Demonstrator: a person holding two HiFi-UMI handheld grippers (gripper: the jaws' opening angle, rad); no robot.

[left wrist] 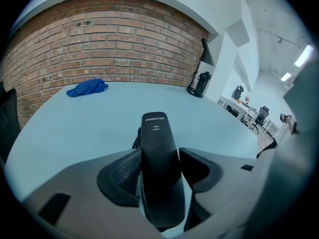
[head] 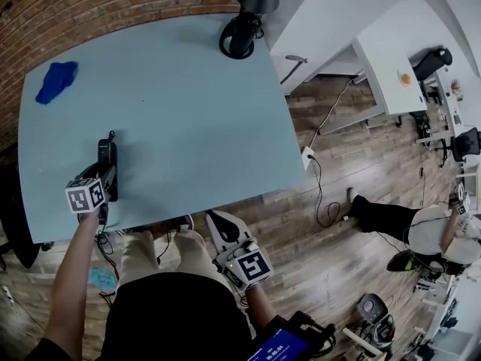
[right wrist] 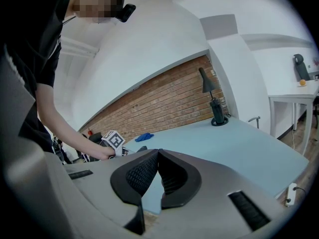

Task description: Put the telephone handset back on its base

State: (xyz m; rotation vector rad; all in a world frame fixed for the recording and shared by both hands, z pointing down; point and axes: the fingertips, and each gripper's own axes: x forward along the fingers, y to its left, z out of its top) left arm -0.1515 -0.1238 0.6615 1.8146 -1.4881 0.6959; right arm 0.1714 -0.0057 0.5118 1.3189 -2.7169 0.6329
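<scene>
A black telephone handset [head: 107, 156] lies lengthwise near the table's front left corner, with its coiled cord [left wrist: 135, 139] trailing off its far end. My left gripper [head: 104, 177] is shut on the handset [left wrist: 158, 148]: both dark pads press its sides about halfway along. The far end points toward the brick wall. I cannot make out a base under or beside it. My right gripper [head: 219, 222] hangs below the table's front edge, by the person's knees. In the right gripper view that gripper [right wrist: 158, 152] is shut, with its pads meeting and nothing between them.
A crumpled blue cloth [head: 56, 81] lies at the far left of the light blue table [head: 188, 119]. A black lamp base [head: 239, 36] stands at the far edge. White desks [head: 391, 59] and floor cables [head: 323, 194] are to the right.
</scene>
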